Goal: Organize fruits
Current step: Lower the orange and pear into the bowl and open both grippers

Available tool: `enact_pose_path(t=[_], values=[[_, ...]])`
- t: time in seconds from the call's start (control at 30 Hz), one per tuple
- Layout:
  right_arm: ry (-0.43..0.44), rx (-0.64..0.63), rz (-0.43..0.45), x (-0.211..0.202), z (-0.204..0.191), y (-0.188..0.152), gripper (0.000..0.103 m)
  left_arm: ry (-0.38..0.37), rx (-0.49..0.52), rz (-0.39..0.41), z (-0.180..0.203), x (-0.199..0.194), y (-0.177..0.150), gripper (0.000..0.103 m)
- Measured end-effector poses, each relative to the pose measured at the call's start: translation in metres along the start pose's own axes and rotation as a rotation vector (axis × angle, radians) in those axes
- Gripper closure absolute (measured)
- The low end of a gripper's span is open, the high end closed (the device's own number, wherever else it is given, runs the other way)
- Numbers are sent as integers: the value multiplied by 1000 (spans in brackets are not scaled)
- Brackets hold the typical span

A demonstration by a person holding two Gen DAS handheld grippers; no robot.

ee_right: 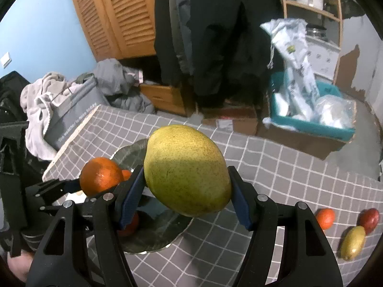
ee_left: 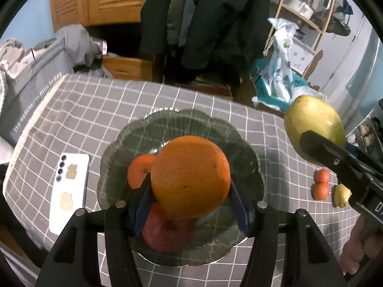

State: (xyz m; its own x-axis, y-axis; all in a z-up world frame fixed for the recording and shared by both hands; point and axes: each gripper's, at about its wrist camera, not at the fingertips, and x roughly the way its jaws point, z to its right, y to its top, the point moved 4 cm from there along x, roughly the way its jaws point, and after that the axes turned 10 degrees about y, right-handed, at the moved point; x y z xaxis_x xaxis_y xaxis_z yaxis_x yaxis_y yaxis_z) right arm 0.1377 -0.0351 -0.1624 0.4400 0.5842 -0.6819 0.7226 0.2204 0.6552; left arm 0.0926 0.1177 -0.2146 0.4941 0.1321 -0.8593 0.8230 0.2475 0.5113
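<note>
Left tool (ee_left: 190, 184) clamped on the large orange (ee_left: 190, 177), poised over the dark scalloped plate (ee_left: 244, 153) already carrying a red apple (ee_left: 167, 232) and a smaller orange (ee_left: 140, 169). Right tool (ee_right: 188, 191) clamped on the yellow-green mango (ee_right: 186, 169), just beside that plate (ee_right: 134, 151) above the checked tabletop (ee_right: 287, 174). Likely risks: round fruit rolling off the crowded plate on release; both tools colliding over it. Legible-ish: grey bag (ee_left: 31, 95) reading roughly "The weather is nice today".
</note>
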Motion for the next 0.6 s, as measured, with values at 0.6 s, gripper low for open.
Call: enact_pose_path(t=[0.6], values=[[53,38,-154,66,10,-32,35,25,-26,-89,-12,34,-16,42]])
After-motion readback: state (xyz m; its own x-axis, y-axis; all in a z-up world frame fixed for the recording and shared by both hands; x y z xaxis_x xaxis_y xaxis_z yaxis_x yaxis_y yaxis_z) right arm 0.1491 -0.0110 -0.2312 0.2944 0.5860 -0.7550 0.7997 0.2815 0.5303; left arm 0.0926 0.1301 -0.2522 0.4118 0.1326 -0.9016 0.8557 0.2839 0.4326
